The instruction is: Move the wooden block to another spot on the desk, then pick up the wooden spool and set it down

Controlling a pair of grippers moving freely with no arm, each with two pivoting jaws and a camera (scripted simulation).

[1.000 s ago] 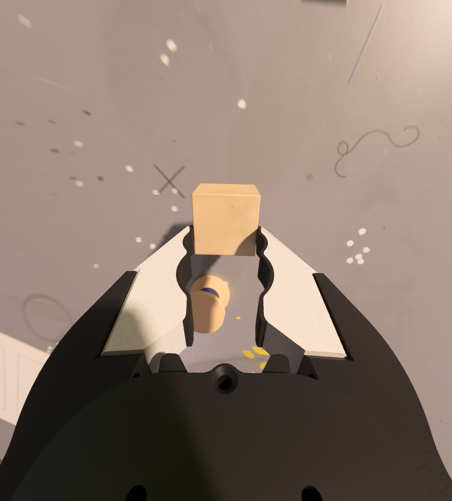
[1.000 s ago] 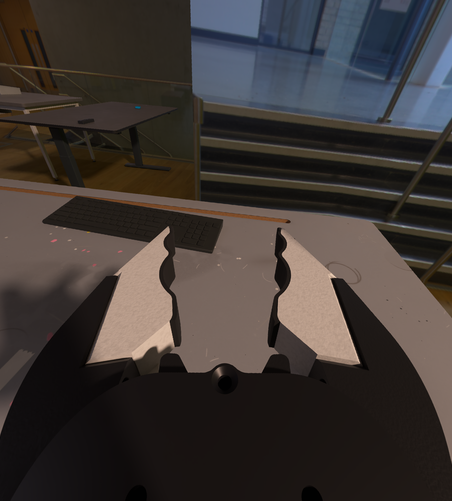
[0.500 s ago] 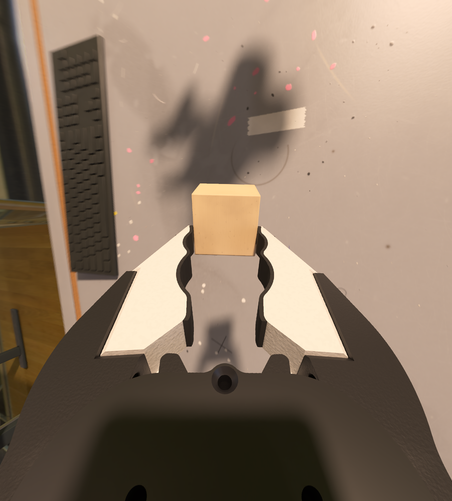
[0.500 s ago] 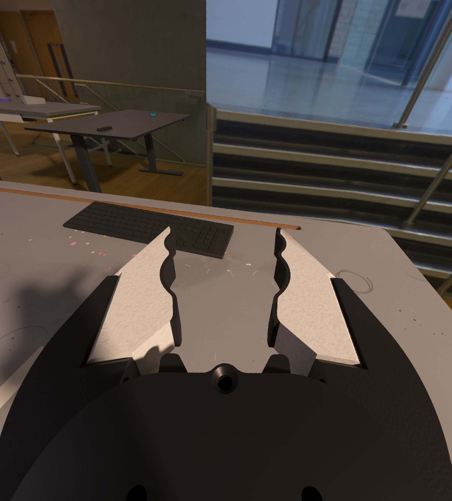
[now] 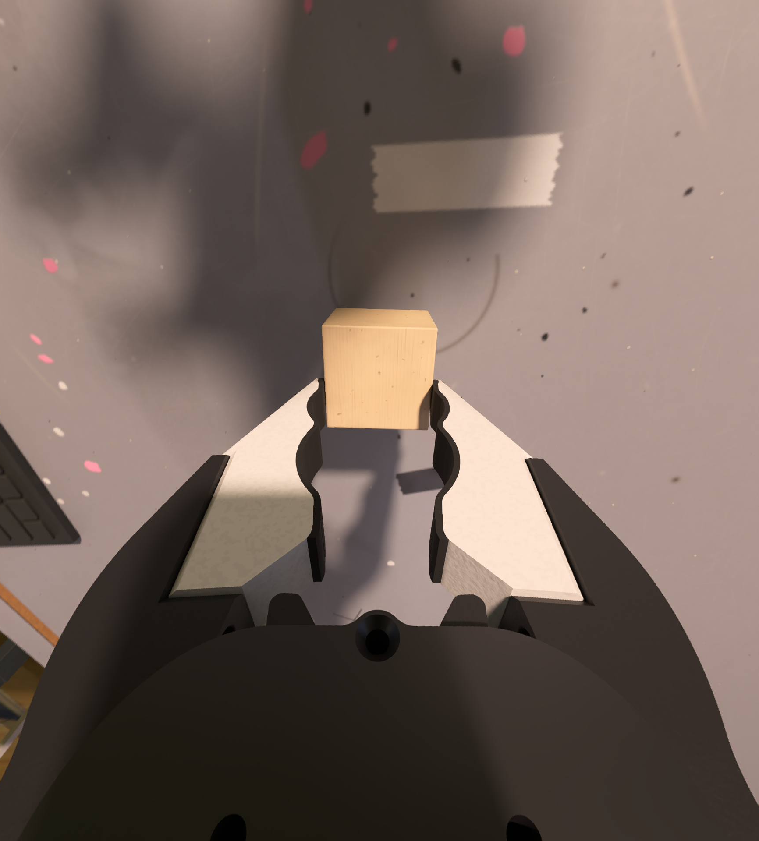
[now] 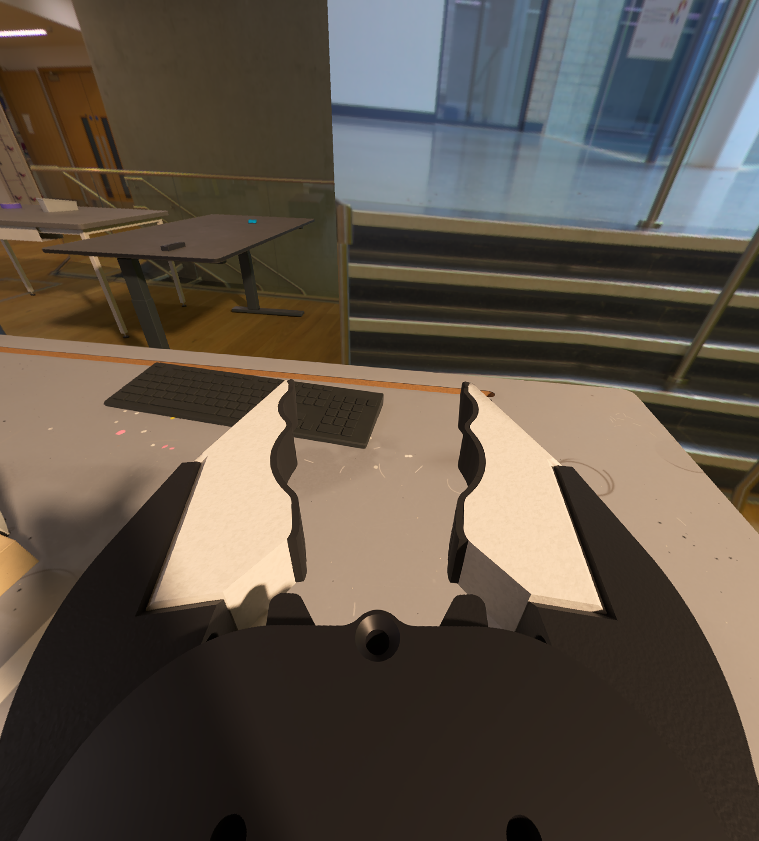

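1. Left gripper (image 5: 378, 405): its jaws pinch the block (image 5: 380, 369) by two opposite side faces at the very fingertips. The block sits square to the fingers, most of it sticking out past the tips toward 12 o'clock.
2. Under it the desk (image 5: 641, 409) carries the gripper's shadow just behind the tips, at about 6 o'clock from the block. I judge the block to be held a little above the surface, not resting on it.
3. The relation that matters: the block lies dead ahead of the left jaws along their axis, so setting it down calls for a move straight along the fingers, then spreading them sideways. A cube has no long axis to align.
4. Farther out in the left view, a tape strip (image 5: 464, 173) lies at 12 to 1 o'clock beyond the block, and a keyboard (image 5: 0, 491) corner at 9 o'clock.
5. Right gripper (image 6: 376, 409): jaws spread wide with nothing between them, above bare desk, the keyboard just beyond its tips at 11 o'clock.
6. In the right view the block shows at 9 o'clock, under a finger of the left gripper, so the two grippers are near each other.
7. The spool shows in neither view, so I cannot tell which gripper is nearer to it. The free right one looks the likelier to fetch it.
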